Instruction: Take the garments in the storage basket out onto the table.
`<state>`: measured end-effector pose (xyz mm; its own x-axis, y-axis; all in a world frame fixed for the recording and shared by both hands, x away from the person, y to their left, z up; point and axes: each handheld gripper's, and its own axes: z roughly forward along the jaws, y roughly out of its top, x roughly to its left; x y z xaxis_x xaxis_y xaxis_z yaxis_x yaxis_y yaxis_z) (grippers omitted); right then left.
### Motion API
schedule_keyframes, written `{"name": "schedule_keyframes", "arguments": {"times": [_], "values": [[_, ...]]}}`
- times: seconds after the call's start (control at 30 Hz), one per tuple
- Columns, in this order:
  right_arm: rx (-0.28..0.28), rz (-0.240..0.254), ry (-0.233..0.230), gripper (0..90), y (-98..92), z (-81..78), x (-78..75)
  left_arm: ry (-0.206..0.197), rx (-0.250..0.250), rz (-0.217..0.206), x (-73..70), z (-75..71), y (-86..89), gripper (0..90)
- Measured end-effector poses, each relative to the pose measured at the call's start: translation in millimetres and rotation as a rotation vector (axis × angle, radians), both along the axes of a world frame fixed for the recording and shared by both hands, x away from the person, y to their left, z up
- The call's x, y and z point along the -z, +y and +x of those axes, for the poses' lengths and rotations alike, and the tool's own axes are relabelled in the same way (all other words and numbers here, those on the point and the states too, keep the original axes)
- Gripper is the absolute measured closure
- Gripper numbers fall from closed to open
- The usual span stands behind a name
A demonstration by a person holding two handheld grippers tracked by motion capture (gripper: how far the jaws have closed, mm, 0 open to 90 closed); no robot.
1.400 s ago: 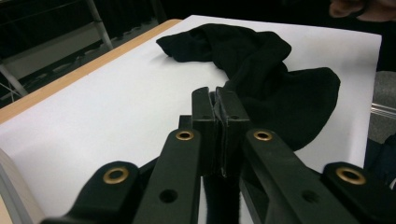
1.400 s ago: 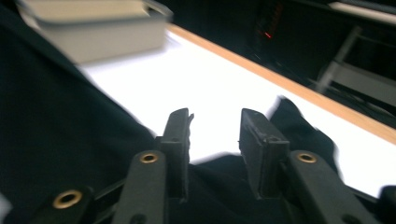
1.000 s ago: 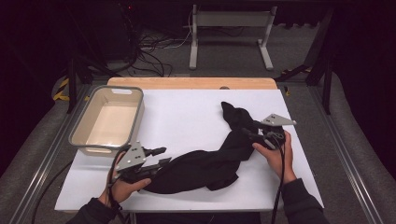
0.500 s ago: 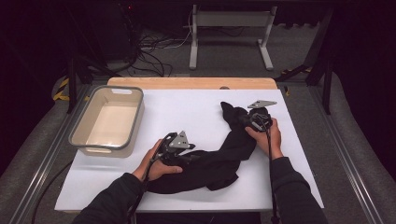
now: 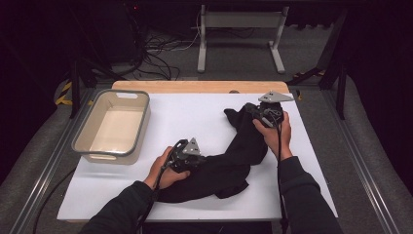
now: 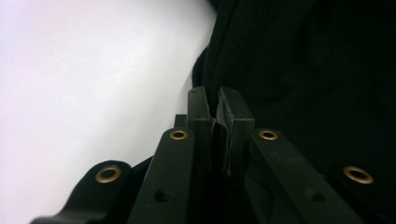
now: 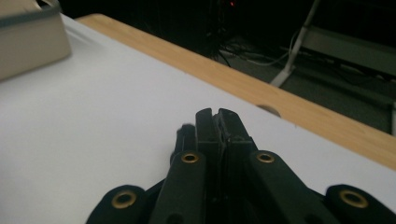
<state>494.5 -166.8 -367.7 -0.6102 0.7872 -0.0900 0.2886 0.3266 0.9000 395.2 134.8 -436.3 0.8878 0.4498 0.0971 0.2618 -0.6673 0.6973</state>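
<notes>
Left jaws: the left gripper has just been closing and now pinches a fold of the black cloth between its pads.
Right jaws: the right gripper has just been closing too; its jaws stand together, and a thin edge of dark fabric seems caught between them.
Cloth: a black garment; from the left jaws it runs away to the right and up to the right jaws, which hold its far end lifted off the sheet.
Hands: the left hand lies low on the near heap of cloth; the right hand is raised at the far end.
Surface: a white sheet under both jaws, on a wooden table whose edge shows beyond the right jaws.
Bin: a beige tub with a grey rim, well to the left of the left jaws, with nothing inside.
Room: dark; beyond the table lie grey floor, loose cables and a white stand.
</notes>
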Motion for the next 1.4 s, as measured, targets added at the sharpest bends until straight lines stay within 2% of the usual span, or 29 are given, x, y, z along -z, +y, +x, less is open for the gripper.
{"name": "schedule_keyframes", "arguments": {"times": [0.1, 0.17, 0.2, 0.27, 0.37, 0.4, 0.47, 0.53, 0.6, 0.63, 0.7, 0.8, 0.93, 0.97, 1.07, 1.13, 1.2, 1.23, 1.27, 1.33, 1.4], "values": [[-0.013, 0.042, -0.077, 88.3, 1.2, -12.3, -14.6, -0.058, -0.061, -0.063, -20.2, -7.4, 23.6, 84.7], [0.002, 0.072, -0.109, 88.3, -2.2, -18.5, -19.9, -0.099, -0.091, -0.094, -31.9, -12.5, 36.7, 84.7], [0.011, 0.098, -0.121, 88.3, -5.0, -21.2, -21.7, -0.116, -0.102, -0.099, -37.2, -14.5, 42.3, 84.7], [0.027, 0.128, -0.138, 88.3, -11.1, -24.9, -24.4, -0.148, -0.129, -0.135, -49.9, -20.8, 54.4, 84.7], [0.048, 0.182, -0.151, 88.4, -20.9, -30.6, -27.9, -0.217, -0.15, -0.16, -68.1, -31.5, 67.7, 84.7], [0.055, 0.22, -0.148, 88.4, -26.7, -34.3, -28.7, -0.228, -0.148, -0.177, -73.6, -35.5, 71.4, 84.7], [0.051, 0.228, -0.142, 88.4, -27.6, -34.9, -28.7, -0.234, -0.148, -0.177, -76.6, -38.5, 72.7, 84.7], [0.052, 0.213, -0.135, 88.4, -28.7, -38.5, -26.8, -0.229, -0.12, -0.201, -78.5, -44.2, 72.6, 84.6], [0.048, 0.205, -0.127, 88.3, -29.6, -41.0, -23.4, -0.23, -0.089, -0.201, -78.4, -50.4, 68.4, 84.4], [0.051, 0.197, -0.124, 88.3, -31.6, -43.5, -20.1, -0.231, -0.065, -0.196, -78.6, -54.4, 65.4, 84.3], [0.053, 0.198, -0.122, 88.3, -33.2, -45.0, -18.4, -0.225, -0.018, -0.221, -78.8, -64.1, 57.8, 84.3], [0.079, 0.19, -0.118, 88.3, -46.4, -57.8, -12.9, -0.22, 0.07, -0.232, -77.2, -80.6, 39.8, 84.3], [0.109, 0.148, -0.122, 88.3, -61.1, -74.9, -5.7, -0.188, 0.173, -0.223, -69.3, -95.0, 16.4, 84.4], [0.119, 0.144, -0.121, 88.3, -67.3, -81.3, -2.0, -0.182, 0.191, -0.211, -66.6, -97.2, 11.1, 84.4], [0.146, 0.126, -0.105, 88.3, -80.0, -93.2, 4.2, -0.132, 0.236, -0.205, -55.6, -100.6, -3.8, 84.1], [0.174, 0.088, -0.095, 88.3, -88.3, -102.2, 9.9, -0.119, 0.265, -0.185, -49.2, -102.6, -11.2, 83.5], [0.197, 0.055, -0.076, 88.2, -94.7, -108.4, 16.2, -0.109, 0.277, -0.163, -43.5, -104.3, -17.6, 80.9], [0.214, 0.037, -0.051, 88.2, -100.5, -111.5, 23.0, -0.111, 0.277, -0.16, -43.1, -104.7, -18.0, 77.7], [0.214, 0.037, -0.051, 88.2, -100.5, -111.5, 23.0, -0.107, 0.276, -0.166, -43.2, -104.8, -17.5, 77.7], [0.237, 0.02, -0.028, 88.2, -107.2, -114.0, 29.7, -0.123, 0.242, -0.175, -47.5, -103.9, -11.2, 73.5], [0.266, 0.0, -0.011, 88.2, -113.7, -114.6, 34.2, -0.137, 0.192, -0.203, -53.1, -101.0, -0.2, 66.4]]}}
